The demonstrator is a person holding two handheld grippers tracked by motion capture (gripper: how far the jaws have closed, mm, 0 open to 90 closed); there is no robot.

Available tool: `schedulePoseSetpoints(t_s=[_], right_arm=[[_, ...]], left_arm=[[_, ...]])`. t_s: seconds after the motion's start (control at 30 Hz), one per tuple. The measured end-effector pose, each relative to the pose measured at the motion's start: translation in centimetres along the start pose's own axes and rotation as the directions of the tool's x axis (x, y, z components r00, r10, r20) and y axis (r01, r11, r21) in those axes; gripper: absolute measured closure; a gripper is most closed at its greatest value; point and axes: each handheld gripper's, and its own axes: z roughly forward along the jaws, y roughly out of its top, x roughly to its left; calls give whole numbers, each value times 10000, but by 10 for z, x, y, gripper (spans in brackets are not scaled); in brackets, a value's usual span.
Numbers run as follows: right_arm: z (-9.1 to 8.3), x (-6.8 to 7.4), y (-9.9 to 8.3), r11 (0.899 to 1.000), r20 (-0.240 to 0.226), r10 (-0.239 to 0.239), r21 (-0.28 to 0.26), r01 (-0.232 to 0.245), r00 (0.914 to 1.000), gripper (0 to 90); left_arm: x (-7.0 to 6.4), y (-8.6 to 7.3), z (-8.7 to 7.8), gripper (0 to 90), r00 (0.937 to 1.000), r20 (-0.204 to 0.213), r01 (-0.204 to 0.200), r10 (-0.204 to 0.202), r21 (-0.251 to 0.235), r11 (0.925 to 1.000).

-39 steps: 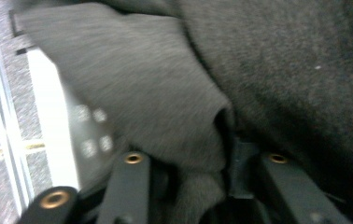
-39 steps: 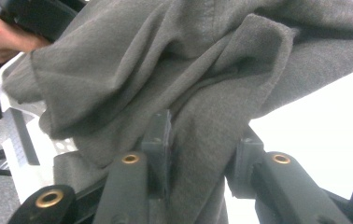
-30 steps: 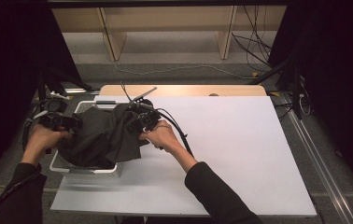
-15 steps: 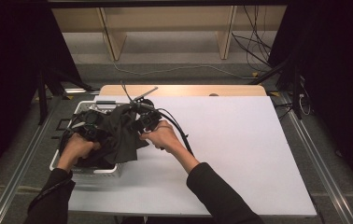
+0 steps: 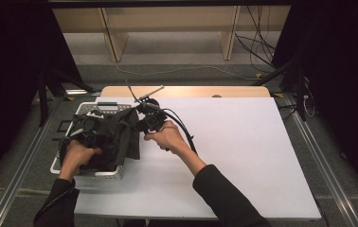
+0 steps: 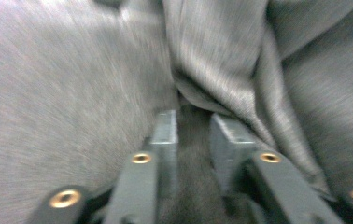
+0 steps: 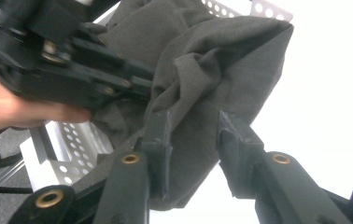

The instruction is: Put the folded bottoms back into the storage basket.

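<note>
A dark grey cloth (image 5: 115, 142) lies bunched in a white perforated basket (image 5: 102, 173) at the table's left, and part of it hangs over the basket's right rim. My left gripper (image 5: 91, 133) is pushed down into the cloth (image 6: 72, 93); its jaws (image 6: 193, 126) stand close together with a fold pinched between them. My right gripper (image 5: 141, 124) holds the cloth's right edge just above the rim. In the right gripper view its jaws (image 7: 193, 123) clamp a hanging fold of the cloth (image 7: 212, 60), with the left gripper (image 7: 72, 70) close beside it.
The white table top (image 5: 243, 142) stretches out to the right of the basket. A wooden strip (image 5: 191, 91) runs along the table's far edge. Metal rails (image 5: 21, 175) flank the table, and cables (image 5: 262, 52) lie on the floor behind it.
My left gripper has come in from the basket's left side, rightward and down into the cloth. The right gripper has stayed at the cloth's right edge.
</note>
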Motion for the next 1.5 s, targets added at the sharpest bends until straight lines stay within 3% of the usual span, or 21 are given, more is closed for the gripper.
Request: schedulePoseSetpoints(t_s=[0.1,0.2,0.33,0.4,0.43,0.47,0.5,0.6,0.8,1.07,1.13,1.23,1.33,1.43,1.5], right_arm=[[-5,-1,-3,9999,106,-116,-23,116,9999,645],[-13,-1,-6,9995,231,-279,-133,282,9993,546],[-24,-4,-12,9990,419,-281,-349,295,9987,467],[-32,-7,-17,9984,405,-323,-448,341,9987,465],[-34,-8,-19,9984,397,-290,-479,309,9988,467],[-38,-10,-22,9982,380,-298,-507,317,9988,470],[-41,-12,-24,9980,351,-302,-547,321,9989,471],[-48,-19,-32,9979,391,-196,-615,220,9990,478],[-63,-32,-46,9968,397,40,-801,-8,9992,490],[-81,-40,-62,9954,359,54,-955,-19,9993,494],[-84,-42,-67,9954,403,35,-959,4,9992,495],[-89,-44,-73,9945,613,-48,-1037,111,9981,496],[-95,-45,-79,9933,802,-74,-1146,166,9967,492],[-103,-46,-87,9884,830,56,-1520,71,9965,466],[-108,-46,-94,9835,1109,-33,-1793,233,9938,431]], left_arm=[[-10,9,-12,553,9992,367,174,-161,-368,9992],[-25,16,-17,495,9957,918,141,-89,-567,9983],[-43,22,-1,452,9985,532,-121,117,76,9999],[-45,22,8,495,9984,498,-282,268,283,9992],[-45,22,10,540,9989,399,-250,242,203,9995],[-44,22,10,679,9992,345,-204,202,39,9998],[-42,23,9,750,9983,579,-105,105,5,9999],[-39,25,5,859,9983,556,-151,156,-93,9998],[-38,25,7,870,9975,641,-281,285,-79,9996],[-26,24,8,874,9964,825,205,-209,52,9998],[-20,25,8,875,9972,694,257,-264,102,9996],[-18,23,12,877,9969,731,278,-290,172,9995],[-21,22,22,878,9991,416,71,-92,512,9987],[-15,22,30,878,9979,554,293,-327,620,9976],[-14,20,33,878,9981,537,261,-299,692,9973]])
